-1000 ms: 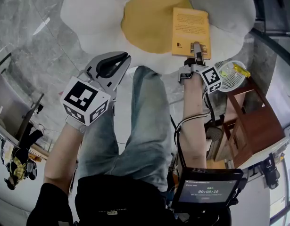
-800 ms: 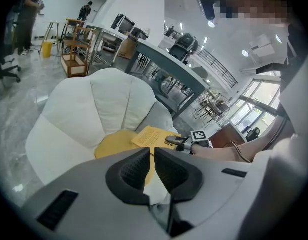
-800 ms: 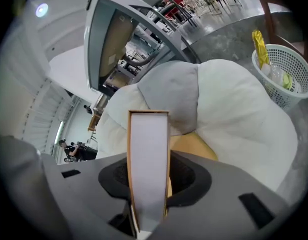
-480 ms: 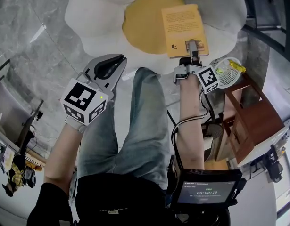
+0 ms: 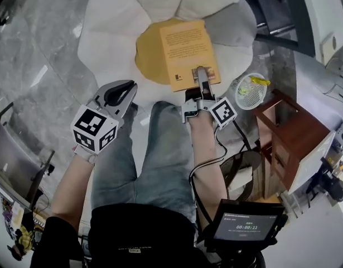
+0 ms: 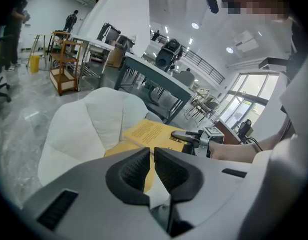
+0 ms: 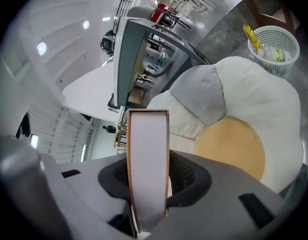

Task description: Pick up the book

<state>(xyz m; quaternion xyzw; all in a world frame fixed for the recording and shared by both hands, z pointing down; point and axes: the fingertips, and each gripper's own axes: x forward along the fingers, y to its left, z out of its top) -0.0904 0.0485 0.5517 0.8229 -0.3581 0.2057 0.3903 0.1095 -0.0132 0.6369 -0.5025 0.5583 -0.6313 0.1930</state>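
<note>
The fingers of the right gripper (image 5: 201, 74), having just been closing, clamp the book (image 5: 185, 49) by its near edge above the yellow middle of the cushion (image 5: 107, 32), while the left gripper (image 5: 125, 87) hangs alongside, fingers together and empty.

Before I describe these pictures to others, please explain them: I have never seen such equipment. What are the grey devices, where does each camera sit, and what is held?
No robot: a person holds a two-jaw gripper in each hand. The head view comes from a camera on the person's head, looking down; the two gripper views come from cameras riding on the grippers. On the floor lies a flower-shaped cushion, white with a yellow centre, and a basket beside it. The right gripper holds a yellow book by its edge over the cushion; its jaws have just been closing on it. The left gripper is empty, its jaws drawn together.
</note>
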